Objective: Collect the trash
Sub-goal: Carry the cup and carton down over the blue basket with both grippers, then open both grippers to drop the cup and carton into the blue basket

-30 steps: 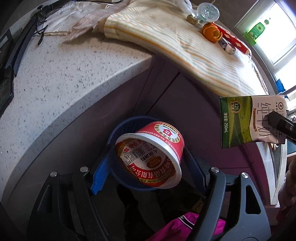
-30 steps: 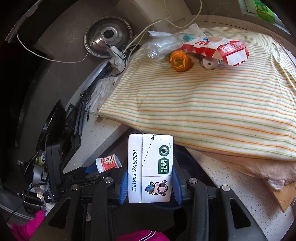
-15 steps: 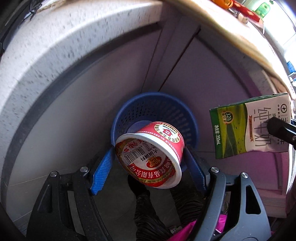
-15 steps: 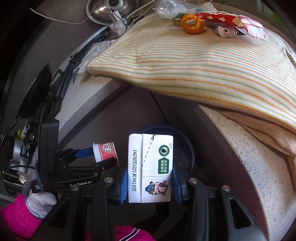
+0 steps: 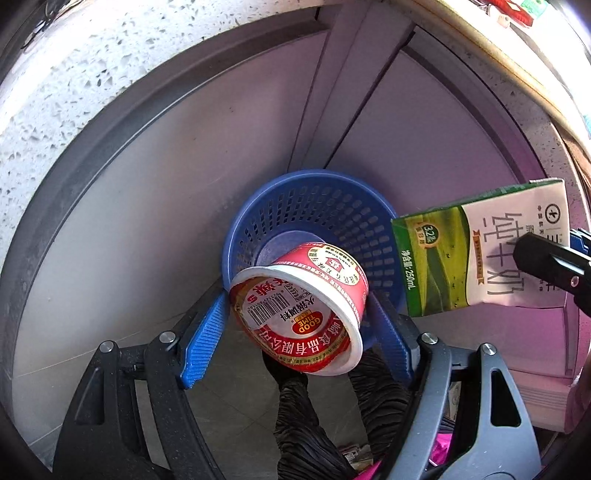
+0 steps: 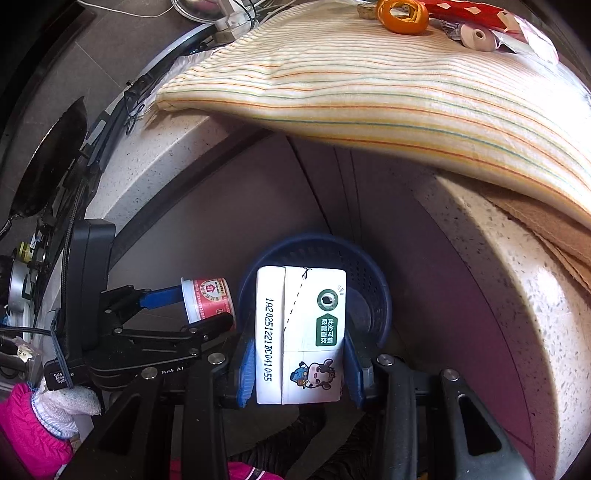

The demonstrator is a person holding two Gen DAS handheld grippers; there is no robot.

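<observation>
My left gripper (image 5: 295, 314) is shut on a red and white food cup (image 5: 299, 306), held on its side with its blue pads against the cup's sides. The cup hangs just above the near rim of a blue perforated trash basket (image 5: 332, 206) standing on the floor. My right gripper (image 6: 300, 354) is shut on a white and green milk carton (image 6: 301, 332), which hangs over the same basket (image 6: 362, 280). In the left wrist view the carton (image 5: 476, 254) shows at the right. The right wrist view shows the cup (image 6: 207, 301) at the left.
A speckled white countertop (image 6: 517, 258) curves above the basket, with grey cabinet fronts (image 5: 147, 221) behind it. A striped cloth (image 6: 369, 81) on the counter carries an orange peel (image 6: 402, 16) and wrappers. A person's pink sleeve (image 6: 26, 432) and dark trouser legs (image 5: 295, 424) are close below.
Both grippers have come down from counter height toward the blue basket, still holding the cup and the carton. The basket now looks larger and the countertop has slid to the top of both views.
</observation>
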